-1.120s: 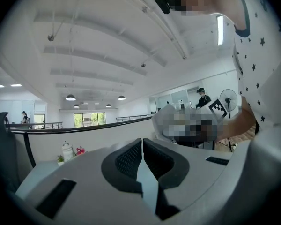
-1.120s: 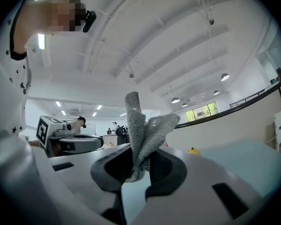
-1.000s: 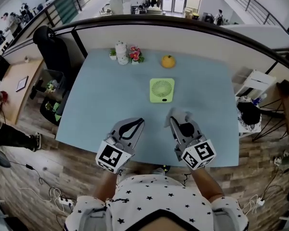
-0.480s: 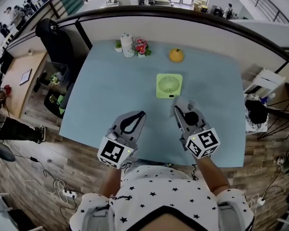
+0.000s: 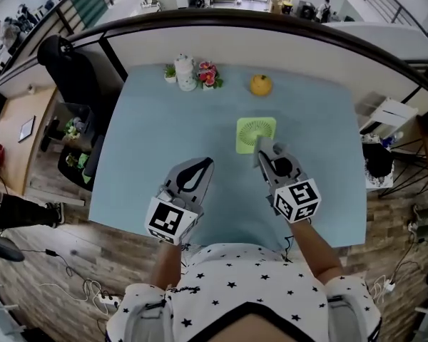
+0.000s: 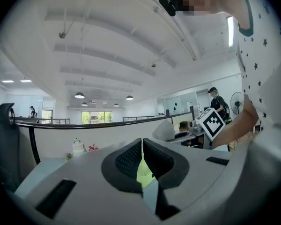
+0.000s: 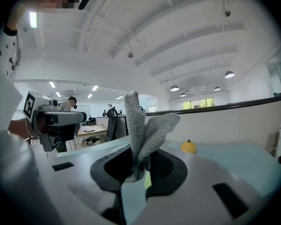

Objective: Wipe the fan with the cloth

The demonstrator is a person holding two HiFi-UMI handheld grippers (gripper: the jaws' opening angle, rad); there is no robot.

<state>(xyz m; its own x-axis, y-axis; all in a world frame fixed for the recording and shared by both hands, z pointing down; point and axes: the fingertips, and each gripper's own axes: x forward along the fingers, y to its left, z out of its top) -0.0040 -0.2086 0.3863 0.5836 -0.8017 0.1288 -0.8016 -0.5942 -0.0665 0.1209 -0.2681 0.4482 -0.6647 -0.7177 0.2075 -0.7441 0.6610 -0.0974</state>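
The pale blue rectangular table [image 5: 164,134] has wide bare room at 9 o'clock of the flat, square lime-green fan [image 5: 255,130]. The fan lies toward 1 o'clock of the table's middle, well clear of every edge. The right gripper [image 5: 261,150] has its jaws clamped on a crumpled grey knitted cloth [image 7: 143,125]. The cloth's tip sits at the fan's 6 o'clock edge, but contact cannot be told. The left gripper [image 5: 205,164], jaws pressed together on nothing, hangs at the fan's 8 o'clock. I judge the cloth fetched and the wiping not yet begun. A small yellow-orange fruit [image 5: 260,85] stands at the fan's 12 o'clock, near the far edge.
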